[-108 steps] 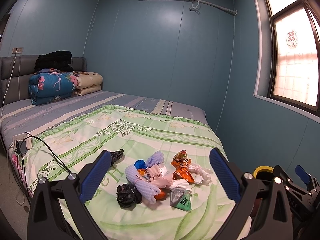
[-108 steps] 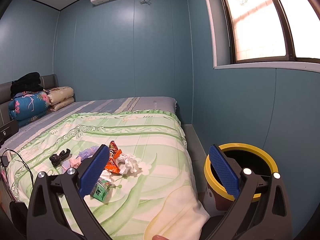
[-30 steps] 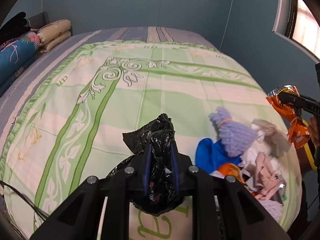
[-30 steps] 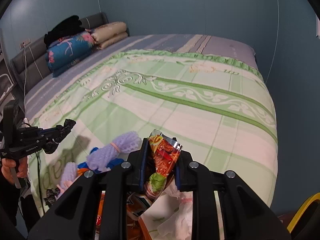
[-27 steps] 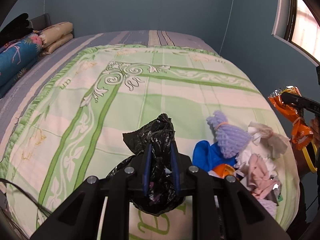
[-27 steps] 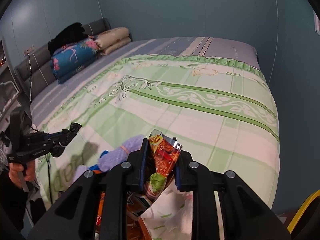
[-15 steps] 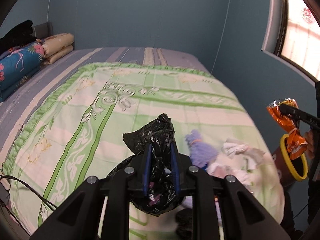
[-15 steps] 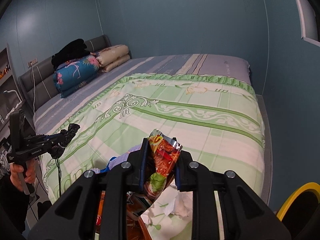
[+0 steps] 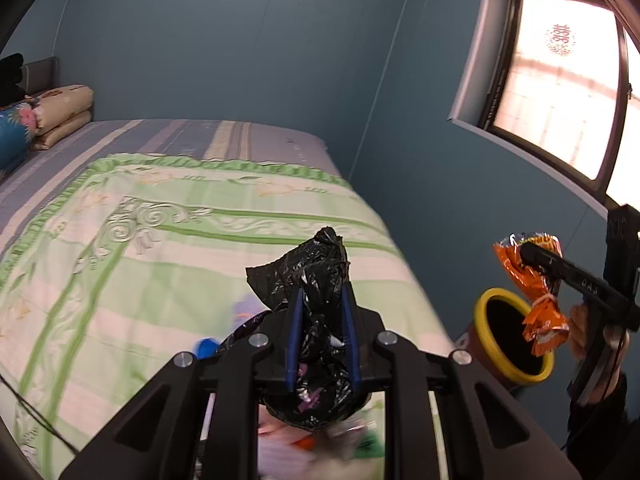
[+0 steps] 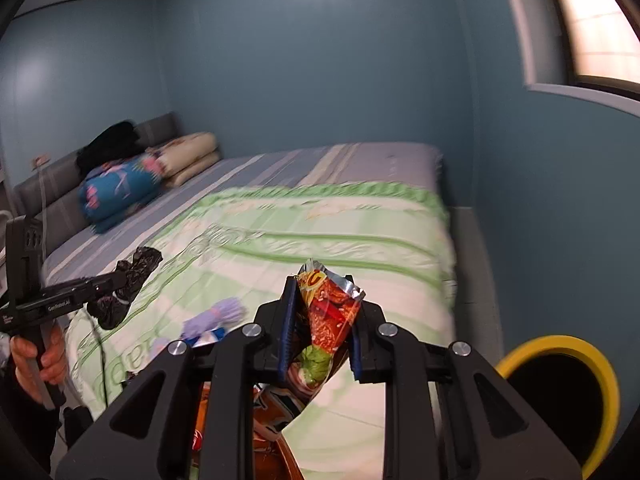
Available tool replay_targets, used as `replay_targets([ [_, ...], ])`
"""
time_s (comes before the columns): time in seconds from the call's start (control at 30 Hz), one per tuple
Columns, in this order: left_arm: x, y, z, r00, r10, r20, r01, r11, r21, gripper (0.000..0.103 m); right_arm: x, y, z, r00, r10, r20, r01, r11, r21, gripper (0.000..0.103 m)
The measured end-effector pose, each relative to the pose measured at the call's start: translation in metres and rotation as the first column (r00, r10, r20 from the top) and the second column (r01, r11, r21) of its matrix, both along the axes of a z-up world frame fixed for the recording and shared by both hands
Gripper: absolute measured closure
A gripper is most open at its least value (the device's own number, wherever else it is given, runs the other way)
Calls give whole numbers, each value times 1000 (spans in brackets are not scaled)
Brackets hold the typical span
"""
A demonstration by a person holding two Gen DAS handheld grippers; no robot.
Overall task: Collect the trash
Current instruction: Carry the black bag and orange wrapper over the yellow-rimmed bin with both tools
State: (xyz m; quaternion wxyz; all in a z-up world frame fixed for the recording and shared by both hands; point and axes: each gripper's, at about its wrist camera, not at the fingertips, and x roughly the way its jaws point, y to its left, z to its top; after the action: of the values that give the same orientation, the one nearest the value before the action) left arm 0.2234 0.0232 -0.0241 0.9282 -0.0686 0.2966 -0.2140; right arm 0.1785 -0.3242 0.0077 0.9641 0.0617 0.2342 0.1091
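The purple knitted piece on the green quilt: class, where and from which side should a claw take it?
Grip the purple knitted piece at its narrow banded neck, coming from above: there it looks pinched thin enough for the pads, while the fluffy flared end would squash. It is blurred, so treat this as a best guess.

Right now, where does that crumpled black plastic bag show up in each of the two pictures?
Left wrist view: crumpled black plastic bag at bottom centre, clamped in the left tongs.
Right wrist view: bag at left edge, over the quilt.
Shared landmark: yellow-rimmed bin, right of the bed.
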Motion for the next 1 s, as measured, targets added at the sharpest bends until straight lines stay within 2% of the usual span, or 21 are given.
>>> replay_targets([
  [0.13,-5,-47,4,997,-73,20,74,997,-37,85,-31,-32,2,993,-96,69,98,995,-19,82],
  [0.23,-7,-82,5,991,-133,25,134,989,-60,85,-58,-55,2,974,-190,125,198,979,-50,82],
  [0.3,-6,-107,3,984,-176,16,177,981,-76,85,-70,-71,0,962,-239,133,247,968,-50,82],
  [0.5,3,-183,-4,957,-289,-15,287,954,-89,85,-92,-123,-12,918,-373,135,386,918,-91,82],
  [0.73,5,-273,-10,910,-412,-39,408,910,-78,85,-89,-167,-34,882,-462,90,470,877,-102,82],
  [1.0,10,-343,-28,859,-505,-82,498,862,-93,85,-83,-200,-53,846,-529,63,533,835,-137,82],
])
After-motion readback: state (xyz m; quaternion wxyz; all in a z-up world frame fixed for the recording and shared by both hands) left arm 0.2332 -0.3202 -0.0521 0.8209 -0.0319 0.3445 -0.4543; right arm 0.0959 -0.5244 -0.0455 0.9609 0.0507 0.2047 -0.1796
